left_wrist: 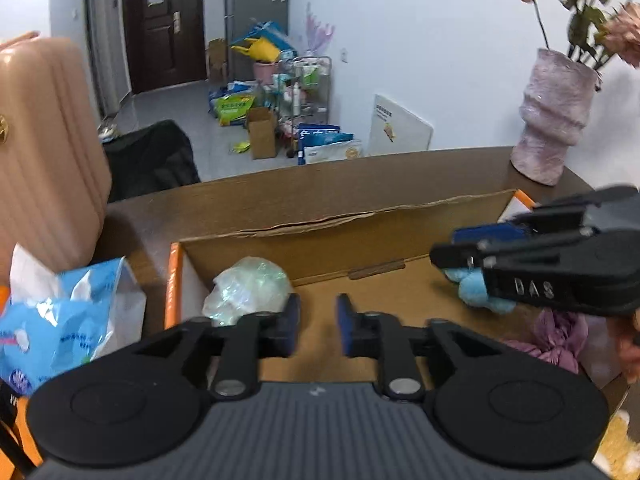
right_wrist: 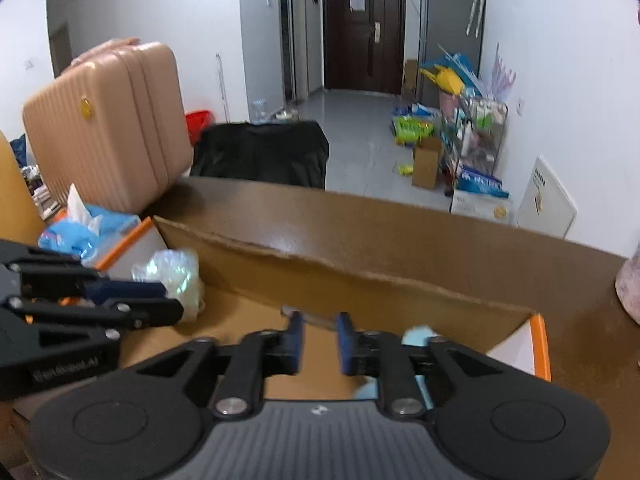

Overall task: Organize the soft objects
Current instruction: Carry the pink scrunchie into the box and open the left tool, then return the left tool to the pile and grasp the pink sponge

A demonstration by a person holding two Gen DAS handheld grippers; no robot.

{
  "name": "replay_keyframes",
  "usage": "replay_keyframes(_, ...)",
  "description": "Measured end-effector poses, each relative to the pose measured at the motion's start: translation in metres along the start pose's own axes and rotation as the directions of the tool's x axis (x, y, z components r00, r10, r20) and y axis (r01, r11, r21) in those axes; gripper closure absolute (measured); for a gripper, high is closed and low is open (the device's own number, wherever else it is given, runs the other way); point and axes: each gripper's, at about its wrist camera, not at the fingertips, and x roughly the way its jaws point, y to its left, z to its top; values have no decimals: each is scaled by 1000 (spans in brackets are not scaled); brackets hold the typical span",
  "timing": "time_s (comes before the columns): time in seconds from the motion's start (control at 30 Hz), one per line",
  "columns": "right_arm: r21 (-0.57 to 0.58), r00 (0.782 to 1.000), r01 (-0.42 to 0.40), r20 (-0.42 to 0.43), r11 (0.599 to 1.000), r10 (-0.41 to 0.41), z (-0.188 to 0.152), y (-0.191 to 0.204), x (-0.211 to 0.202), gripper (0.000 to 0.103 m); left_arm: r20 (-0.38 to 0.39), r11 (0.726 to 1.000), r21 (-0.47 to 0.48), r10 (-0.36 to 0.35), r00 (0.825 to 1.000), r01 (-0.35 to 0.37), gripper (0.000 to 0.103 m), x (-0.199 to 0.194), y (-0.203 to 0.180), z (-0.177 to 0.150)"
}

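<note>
An open cardboard box [left_wrist: 360, 240] with orange edges lies on the brown table. My left gripper [left_wrist: 318, 328] hangs over its floor, pads apart with nothing between them. A crumpled clear plastic bag [left_wrist: 248, 290] sits in the box's left corner, just beyond the left finger. My right gripper [left_wrist: 446, 246] reaches in from the right above a light blue plush toy [left_wrist: 476, 294], and a purple cloth [left_wrist: 556, 338] lies near it. In the right wrist view my right gripper [right_wrist: 318, 340] is open and empty over the box [right_wrist: 360, 280]. The blue plush [right_wrist: 416, 334] shows behind its right finger, and the left gripper [right_wrist: 172, 301] stands beside the plastic bag [right_wrist: 172, 276].
A blue tissue pack [left_wrist: 60, 320] lies left of the box beside a pink suitcase [left_wrist: 44, 152]. A pink vase [left_wrist: 556, 120] with dried flowers stands at the table's far right. Beyond the table are a black chair [right_wrist: 264, 152], floor clutter and a dark door.
</note>
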Motion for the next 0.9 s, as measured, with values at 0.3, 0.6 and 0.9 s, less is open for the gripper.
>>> replay_keyframes(0.3, -37, 992, 56, 119, 998, -52, -4, 10, -100, 15, 182, 998, -15, 63, 981, -61, 4, -99, -2, -5)
replay_keyframes(0.6, -27, 951, 66, 305, 997, -54, -62, 25, -245, 9, 359, 995, -43, 96, 928, -86, 0, -232, -18, -56)
replay_keyframes(0.9, -8, 905, 67, 422, 998, -58, -173, 64, -310, 0, 492, 990, -60, 141, 859, -128, 0, -316, -36, -179)
